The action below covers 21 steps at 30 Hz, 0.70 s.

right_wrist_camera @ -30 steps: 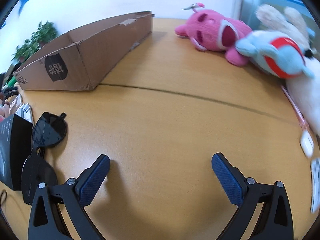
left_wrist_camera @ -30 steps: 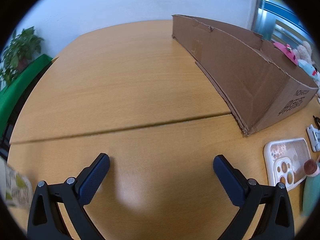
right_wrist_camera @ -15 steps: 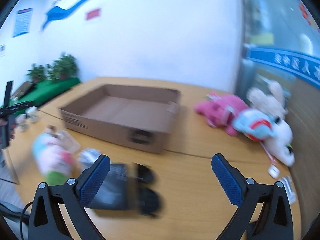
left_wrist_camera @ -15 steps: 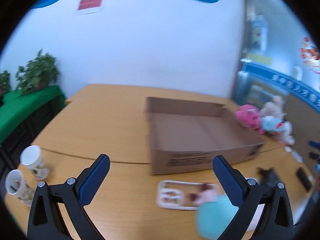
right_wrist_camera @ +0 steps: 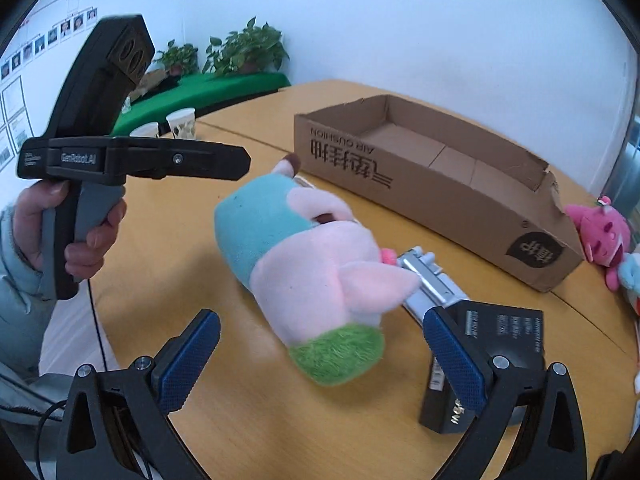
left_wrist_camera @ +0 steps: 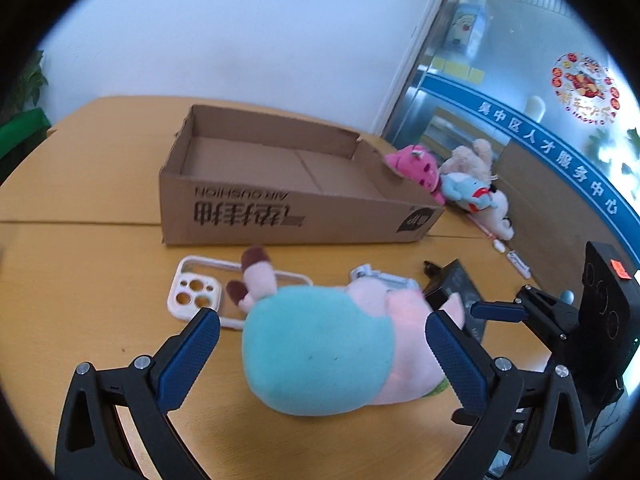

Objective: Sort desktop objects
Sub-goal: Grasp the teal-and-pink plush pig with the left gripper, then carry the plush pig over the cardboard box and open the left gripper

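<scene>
The wooden desk (left_wrist_camera: 80, 240) carries everything here. Largest on it is the open cardboard box (left_wrist_camera: 280, 184), its printed side facing the camera and its floor bare; it stands at the far side of the clutter. Beyond the box's right end, a pink stuffed toy (left_wrist_camera: 416, 168) and a pale blue one (left_wrist_camera: 466, 194) lie against the wall.

Nearer than the box lies the plush pig (left_wrist_camera: 320, 348), on its side, with a teal body, a pink head and a green end. In the left wrist view the left hand-held gripper (left_wrist_camera: 322, 354) is spread wide, its blue pads on either side of the teal body and not pressing it. In the right wrist view the right hand-held gripper (right_wrist_camera: 320, 354) is likewise wide apart and holds nothing; the pig's (right_wrist_camera: 312, 276) green end lies between its fingers, nearer the right one, with bare desk between it and the left one.

A black box (right_wrist_camera: 492, 352) lies just beside the pig, partly behind the right finger. A silver metal item (right_wrist_camera: 430, 280) lies at the pig's ear. A white phone case (left_wrist_camera: 200, 292) lies flat between pig and cardboard box, the pig's foot over it. A hand (right_wrist_camera: 72, 228) grips the left tool's handle.
</scene>
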Each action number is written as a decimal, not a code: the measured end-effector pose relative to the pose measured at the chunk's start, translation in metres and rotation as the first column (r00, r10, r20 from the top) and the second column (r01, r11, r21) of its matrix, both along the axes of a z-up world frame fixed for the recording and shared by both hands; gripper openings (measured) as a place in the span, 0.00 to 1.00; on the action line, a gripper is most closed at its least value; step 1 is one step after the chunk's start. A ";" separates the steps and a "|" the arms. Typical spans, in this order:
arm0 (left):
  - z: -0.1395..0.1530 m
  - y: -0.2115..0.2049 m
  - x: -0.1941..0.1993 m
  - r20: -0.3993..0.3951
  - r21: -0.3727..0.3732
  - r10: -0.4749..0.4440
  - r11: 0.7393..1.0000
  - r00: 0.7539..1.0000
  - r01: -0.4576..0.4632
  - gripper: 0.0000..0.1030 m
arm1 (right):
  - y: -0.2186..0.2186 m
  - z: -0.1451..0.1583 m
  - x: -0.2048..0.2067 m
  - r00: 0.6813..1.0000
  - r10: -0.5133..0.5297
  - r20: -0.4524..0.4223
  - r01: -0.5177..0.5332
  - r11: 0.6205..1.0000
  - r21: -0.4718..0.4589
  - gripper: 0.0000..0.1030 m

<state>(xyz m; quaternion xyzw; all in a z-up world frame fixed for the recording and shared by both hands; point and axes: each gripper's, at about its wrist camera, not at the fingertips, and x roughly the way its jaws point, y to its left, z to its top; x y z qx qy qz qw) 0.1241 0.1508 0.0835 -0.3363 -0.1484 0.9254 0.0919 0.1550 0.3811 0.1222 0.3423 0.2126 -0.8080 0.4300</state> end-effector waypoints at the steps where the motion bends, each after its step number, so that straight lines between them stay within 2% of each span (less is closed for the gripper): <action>1: -0.005 0.000 -0.002 0.010 0.006 0.001 1.000 1.000 -0.001 1.00 | -0.006 -0.005 -0.002 1.000 -0.003 0.000 0.003 1.000 0.015 1.00; 4: -0.022 -0.009 -0.007 0.059 0.040 -0.005 0.999 0.998 0.003 1.00 | -0.018 -0.020 -0.012 0.999 -0.014 0.041 0.012 0.999 0.044 1.00; 6: -0.033 -0.017 -0.011 0.113 0.067 -0.010 0.998 0.994 0.002 1.00 | -0.028 -0.031 -0.019 0.991 0.007 0.132 -0.012 0.999 0.043 1.00; 7: -0.035 -0.022 -0.012 0.123 0.077 -0.010 0.997 0.992 0.001 1.00 | -0.031 -0.032 -0.019 0.988 0.016 0.151 -0.022 0.999 0.036 1.00; 11: -0.035 -0.041 -0.010 0.116 0.119 -0.012 0.993 0.993 -0.002 1.00 | -0.031 -0.022 -0.006 0.973 0.155 0.169 -0.145 0.987 -0.073 1.00; 14: -0.041 -0.042 -0.017 0.123 0.166 -0.053 0.986 0.991 0.033 0.99 | -0.030 -0.031 -0.015 0.990 0.082 0.117 -0.079 0.997 -0.026 1.00; 16: -0.045 -0.037 -0.022 0.122 0.178 -0.080 0.982 0.989 0.058 0.97 | -0.032 -0.045 -0.027 0.986 0.041 0.162 -0.043 0.999 0.010 0.99; 17: -0.045 -0.034 -0.023 0.112 0.172 -0.082 0.983 0.990 0.061 0.93 | -0.034 -0.053 -0.031 0.979 0.041 0.198 -0.044 0.999 0.011 0.95; 19: -0.043 -0.031 -0.023 0.116 0.170 -0.080 0.984 0.990 0.060 0.88 | -0.035 -0.058 -0.035 0.972 0.061 0.228 -0.062 0.998 -0.002 0.77; 21: -0.039 -0.030 -0.021 0.123 0.172 -0.066 0.984 0.990 0.044 0.80 | -0.035 -0.059 -0.037 0.971 0.062 0.229 -0.061 0.998 -0.010 0.70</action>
